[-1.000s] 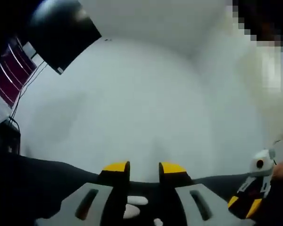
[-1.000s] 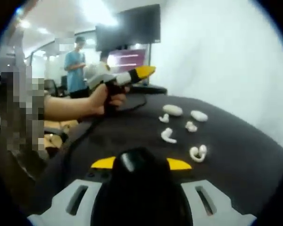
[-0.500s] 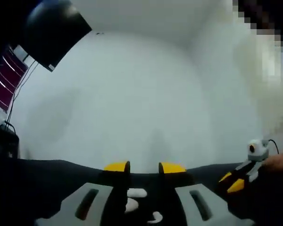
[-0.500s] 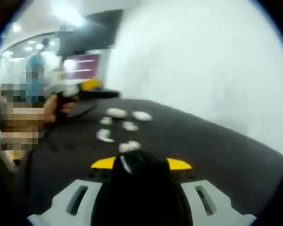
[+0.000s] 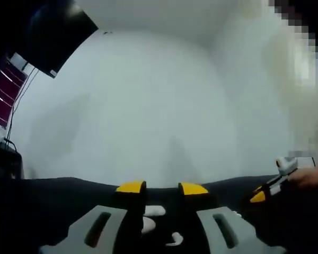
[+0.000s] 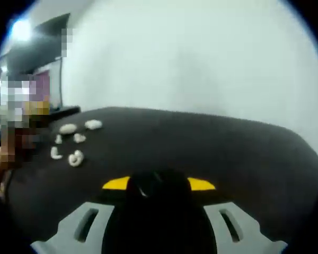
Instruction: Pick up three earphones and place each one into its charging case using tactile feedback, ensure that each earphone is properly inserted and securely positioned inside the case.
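White earphones point(image 6: 74, 157) and small cases point(image 6: 68, 128) lie clustered on the dark surface point(image 6: 201, 153). The right claw point(image 6: 158, 185) grips a black object, apparently a case; the left claw point(image 5: 161, 188) hovers empty, jaws parted, above earphones.

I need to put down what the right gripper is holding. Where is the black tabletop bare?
In the right gripper view, the black tabletop lies bare from the right gripper across to its far and right edges, bordered by the white wall. It is crowded at left, around the small white earphone pieces.
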Demonstrator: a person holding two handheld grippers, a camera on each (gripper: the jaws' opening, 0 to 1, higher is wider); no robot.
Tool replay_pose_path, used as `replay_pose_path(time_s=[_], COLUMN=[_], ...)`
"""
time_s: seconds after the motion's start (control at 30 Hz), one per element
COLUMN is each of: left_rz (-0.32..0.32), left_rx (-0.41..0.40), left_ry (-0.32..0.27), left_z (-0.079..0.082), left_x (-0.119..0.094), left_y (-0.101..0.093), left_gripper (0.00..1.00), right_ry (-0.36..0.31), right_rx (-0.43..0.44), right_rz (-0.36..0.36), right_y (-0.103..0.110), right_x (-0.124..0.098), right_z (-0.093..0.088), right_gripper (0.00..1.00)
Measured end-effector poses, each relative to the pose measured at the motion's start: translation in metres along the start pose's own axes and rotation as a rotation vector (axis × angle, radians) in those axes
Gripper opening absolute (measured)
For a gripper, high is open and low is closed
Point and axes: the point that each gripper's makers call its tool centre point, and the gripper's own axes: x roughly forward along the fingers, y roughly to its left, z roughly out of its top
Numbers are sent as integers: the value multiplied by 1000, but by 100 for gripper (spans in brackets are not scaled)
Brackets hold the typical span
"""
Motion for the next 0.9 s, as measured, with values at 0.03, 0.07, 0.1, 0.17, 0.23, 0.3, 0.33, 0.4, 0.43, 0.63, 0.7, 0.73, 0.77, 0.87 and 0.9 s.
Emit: replay_pose_path(time_s=[0.03, 0.07, 0.1, 0.17, 0.23, 0.3, 0.33, 0.4, 0.43, 0.63, 0.7, 0.73, 0.77, 0.87, 0.9], left_rz=[3, 7, 11, 34, 50, 65, 71, 93, 96, 116, 88, 82, 86, 58, 61], left_rx=[3, 1, 0, -9, -23, -29, -37, -46, -55, -190, -292, -334, -397, -627, -664], left_ry=[6, 13, 18, 26, 44, 63, 77, 114, 128, 291, 290, 273, 251, 154, 131], left_z=[-1, -2, -3, -5, -8, -11, -13, -17, -19, -32, -28, -24, -20, -6, -2], left_x=[0, 0, 0, 0, 1, 3, 4, 6, 7, 17, 20, 21, 22, 27, 27], left_y=[0, 1, 1, 8, 12, 15, 17, 23, 26, 49, 45, 44, 44, 46, 49], left_gripper=[22, 22, 22, 22, 21, 21, 21, 20, 20, 24, 25, 26, 26, 26, 26], right_ry=[-3, -11, -16, -16, -21, -29, -44, -142, -195, -255, -244, -248, -252, -260, -260], right_rx=[-42, -69, -86, -81, -95, -111, -110, -101, -94, -12, 59, 85, 96, 78, 75], right_rz=[-14, -16, -15, -17, -26, -28, -24, -29, -31, -31, 3, 11, 8, -4, -5], right_y=[2, 4, 5, 5, 4, 5, 7, 9, 9, 5, 8, 8, 6, 7, 2], right_x=[-1, -1, -1, -3, -4, -7, -8, -14, -18, -28, -25, -26, -27, -31, -26], right_z=[1, 2, 2, 1, 2, 5, 9, 29, 38, 46, 43, 43, 43, 44, 46], right_gripper=[41, 41, 41, 42, 45, 54, 62, 63, 62, 58, 58, 58, 58, 58, 58])
